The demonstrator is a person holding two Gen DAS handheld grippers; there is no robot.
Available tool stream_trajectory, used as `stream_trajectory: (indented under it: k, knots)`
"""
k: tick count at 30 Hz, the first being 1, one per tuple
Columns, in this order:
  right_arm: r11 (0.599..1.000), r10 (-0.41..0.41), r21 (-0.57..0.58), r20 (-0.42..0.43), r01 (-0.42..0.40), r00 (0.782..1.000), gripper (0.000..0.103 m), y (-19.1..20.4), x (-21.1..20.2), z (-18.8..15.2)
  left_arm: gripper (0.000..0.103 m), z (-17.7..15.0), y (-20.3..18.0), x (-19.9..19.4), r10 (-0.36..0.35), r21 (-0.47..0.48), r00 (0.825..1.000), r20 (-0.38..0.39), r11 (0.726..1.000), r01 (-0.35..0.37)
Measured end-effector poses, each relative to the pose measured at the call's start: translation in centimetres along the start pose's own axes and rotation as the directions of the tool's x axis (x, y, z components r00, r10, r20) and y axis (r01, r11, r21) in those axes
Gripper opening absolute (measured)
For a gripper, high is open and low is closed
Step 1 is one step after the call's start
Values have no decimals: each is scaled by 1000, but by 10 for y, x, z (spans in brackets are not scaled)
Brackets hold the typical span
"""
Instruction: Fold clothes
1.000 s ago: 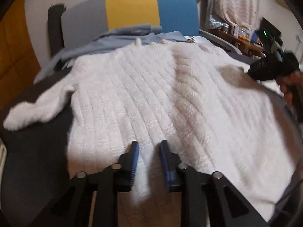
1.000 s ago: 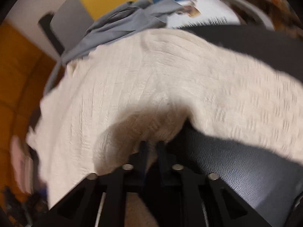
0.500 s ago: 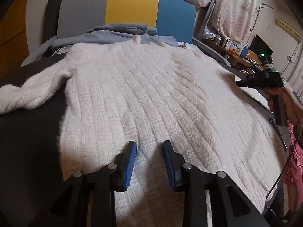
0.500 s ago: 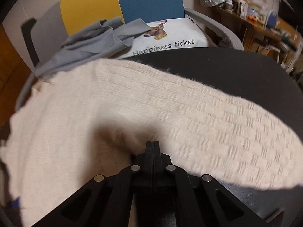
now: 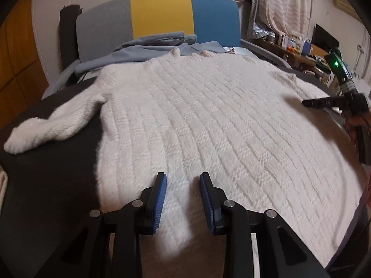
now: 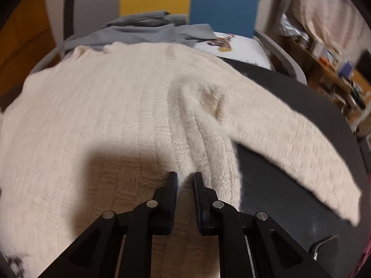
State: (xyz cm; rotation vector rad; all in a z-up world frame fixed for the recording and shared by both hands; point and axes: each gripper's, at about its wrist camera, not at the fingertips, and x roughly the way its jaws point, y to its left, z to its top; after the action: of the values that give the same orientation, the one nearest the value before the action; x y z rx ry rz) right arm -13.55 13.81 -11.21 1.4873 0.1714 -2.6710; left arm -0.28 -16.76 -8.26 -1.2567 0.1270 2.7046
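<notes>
While a white knit sweater [image 5: 208, 125] lies flat, the left hand-held gripper [image 5: 183, 185] hovers released; the right hand-held gripper [image 6: 185, 180] is opening, gripping nothing.

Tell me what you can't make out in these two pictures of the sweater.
- Sweater hem: left wrist view, hidden behind the left gripper.
- Printed cushion: right wrist view, mostly covered by the grey cloth and blurred.
- Shelf clutter: right wrist view, blurred.
- Right gripper: left wrist view, jaws too small to read.
</notes>
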Motion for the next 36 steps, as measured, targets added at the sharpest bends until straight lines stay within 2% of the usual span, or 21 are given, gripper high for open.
stream_trajectory:
  k: [4, 5, 6, 7, 10, 11, 12, 16, 18, 21, 23, 28, 30, 34, 36]
  knots:
    - [999, 34, 24, -6, -34, 999, 21, 0, -9, -2, 30, 13, -2, -2, 19, -9, 1000, -7, 1000, -19]
    - [998, 51, 40, 11, -51, 999, 32, 2, -16, -4, 30, 18, -2, -2, 26, -14, 1000, -5, 1000, -26]
    - [996, 70, 43, 39, -72, 997, 51, 6, -23, -4, 30, 23, -1, 1, 33, -27, 999, 2, 999, -33]
    - [995, 87, 43, 66, -90, 994, 58, 11, -29, -5, 30, 28, 0, 4, 43, -39, 999, 6, 998, -42]
    - [999, 47, -20, 82, -45, 996, 57, 25, -22, -9, 30, 37, 4, 27, 111, -64, 992, -51, 991, -114]
    - [999, 51, -12, 68, -50, 996, 50, 22, -17, -11, 30, 38, 6, 32, 125, -67, 991, -53, 989, -128]
    - [998, 55, -3, 54, -55, 997, 51, 18, -13, -12, 30, 37, 7, 32, 131, -64, 991, -37, 989, -133]
    - [988, 139, 57, 36, -141, 990, 50, -4, -19, -11, 30, 35, 6, 33, 144, -20, 989, -19, 989, -144]
    - [988, 123, 90, 62, -128, 990, 50, -23, -30, -11, 30, 35, 5, 34, 150, 6, 989, -16, 989, -150]
    - [978, 21, 204, 91, -39, 996, 53, -78, -47, -10, 30, 34, 3, 33, 150, 10, 989, -12, 989, -150]
    - [951, -83, 304, 64, 60, 994, 54, -128, -51, -12, 30, 33, 1, 32, 156, 14, 988, -8, 988, -155]
    - [856, -236, 468, -29, 221, 971, 63, -227, -59, -24, 30, 32, -4, 31, 177, 30, 984, -1, 984, -177]
    - [812, -252, 532, -49, 239, 967, 79, -257, -61, -34, 30, 31, -5, 31, 183, 39, 983, 2, 982, -183]
    - [736, -267, 613, -126, 287, 955, 80, -300, -63, -57, 30, 30, -3, 30, 170, 39, 985, 2, 985, -170]
    - [723, -247, 631, -145, 282, 958, 80, -311, -61, -67, 30, 29, 0, 28, 155, 32, 988, 2, 987, -155]
